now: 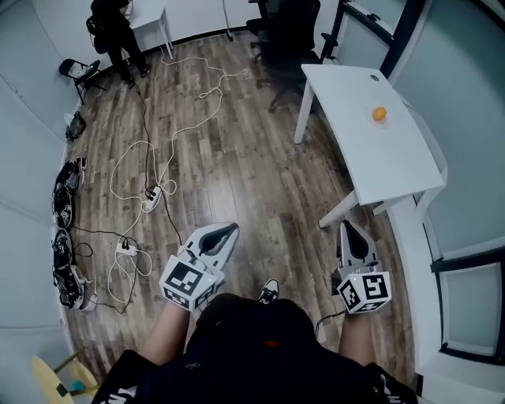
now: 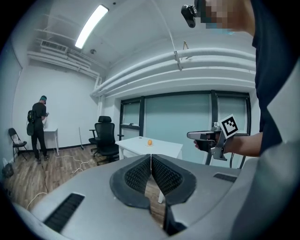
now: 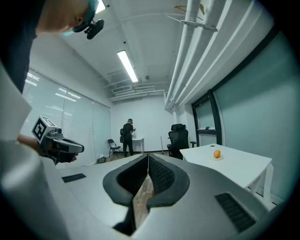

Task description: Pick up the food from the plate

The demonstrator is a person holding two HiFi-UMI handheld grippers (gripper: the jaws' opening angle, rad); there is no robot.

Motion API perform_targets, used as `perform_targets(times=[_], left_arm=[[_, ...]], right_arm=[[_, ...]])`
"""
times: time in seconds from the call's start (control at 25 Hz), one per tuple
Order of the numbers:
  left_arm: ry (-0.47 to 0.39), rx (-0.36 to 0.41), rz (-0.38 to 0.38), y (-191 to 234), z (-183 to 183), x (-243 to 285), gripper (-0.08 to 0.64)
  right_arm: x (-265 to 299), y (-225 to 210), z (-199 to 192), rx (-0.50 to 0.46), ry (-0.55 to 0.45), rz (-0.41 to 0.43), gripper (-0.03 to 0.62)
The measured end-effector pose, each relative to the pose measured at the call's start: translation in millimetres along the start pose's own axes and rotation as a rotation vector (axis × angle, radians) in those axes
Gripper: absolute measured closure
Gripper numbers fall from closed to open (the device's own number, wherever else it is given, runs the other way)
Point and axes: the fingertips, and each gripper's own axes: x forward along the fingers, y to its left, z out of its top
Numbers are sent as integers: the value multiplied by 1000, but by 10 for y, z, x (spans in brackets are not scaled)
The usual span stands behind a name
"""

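A small orange food item (image 1: 379, 114) lies on a small white plate (image 1: 379, 121) on the white table (image 1: 371, 150) at the upper right. The same orange food (image 2: 150, 142) shows far off in the left gripper view, and the orange food (image 3: 216, 153) sits right of centre in the right gripper view. My left gripper (image 1: 228, 230) is held low over the wooden floor, jaws shut and empty. Beside the table's near end, my right gripper (image 1: 346, 229) is also shut with nothing in it. Both are well short of the plate.
A black office chair (image 1: 284, 31) stands behind the table. White cables and a power strip (image 1: 151, 197) trail across the wooden floor at left. A person in black (image 1: 114, 31) stands at a small white desk (image 1: 150, 24) at the far wall. Gear lies along the left wall.
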Motion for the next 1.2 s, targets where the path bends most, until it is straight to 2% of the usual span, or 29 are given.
perform_targets(times=[0.2,0.4,0.64,0.8,0.96,1.08,1.2], left_arm=[[40,32,-43,-109,28,506,537],[39,61,-92,-90,95,851,537],[38,40,-151,323,109,1417,537],[7,33,-195,709,317,1885,537],[-8,31,-219,1313,456,2226,537],[8,39,-238,1776,479,2416,537],[21,60,-279,2171,499,2625,537]], right_arm=[[112,-414,-155,44,22,-14,568],[201,-829,-219,106,14,-102,568],[706,-1050,-153,-31,31,-152,568],[1150,-1255,-37,-47,47,-192,568],[1776,-1281,79,-89,76,-213,568],[2264,-1262,164,-146,103,-235,568],[2717,-1271,249,-151,107,-250,568]])
